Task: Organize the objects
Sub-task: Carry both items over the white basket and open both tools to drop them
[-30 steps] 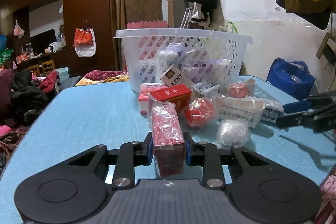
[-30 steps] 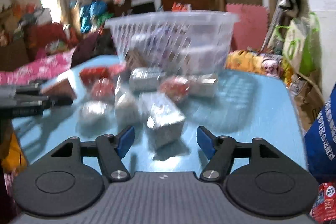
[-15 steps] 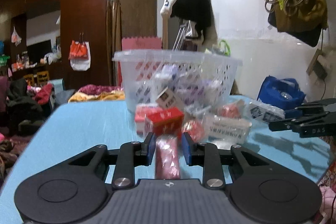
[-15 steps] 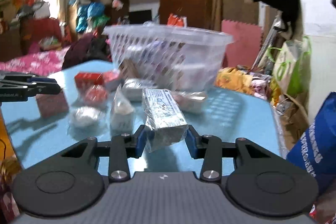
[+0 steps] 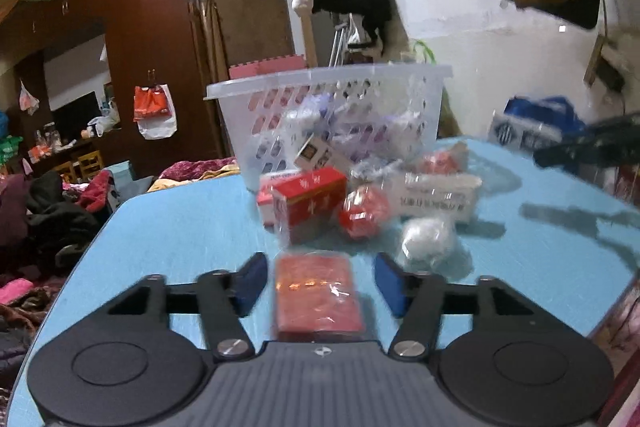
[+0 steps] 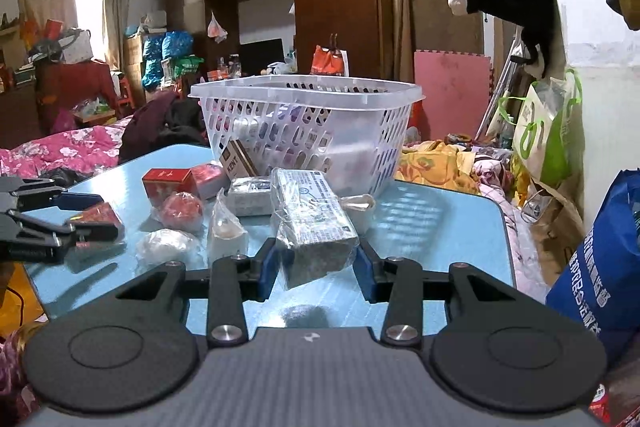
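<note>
My left gripper (image 5: 318,287) is open; a red plastic-wrapped pack (image 5: 318,297) lies flat on the blue table between its pads, touching neither. My right gripper (image 6: 318,267) is shut on a grey wrapped block (image 6: 312,219) and holds it above the table. The white perforated basket (image 6: 308,91) stands at the table's far side, with items inside; it also shows in the left wrist view (image 5: 332,83). The left gripper shows at the left of the right wrist view (image 6: 80,223).
Loose items lie in front of the basket: a red box (image 5: 310,199), a red ball-like packet (image 5: 364,211), a white wad (image 5: 428,239), a white labelled pack (image 5: 436,197), a KENT box (image 6: 238,157). A blue bag (image 6: 600,259) stands to the right of the table (image 6: 440,227).
My left gripper has opened and let the red pack down flat on the table. My right gripper has closed on the grey block and lifted it.
</note>
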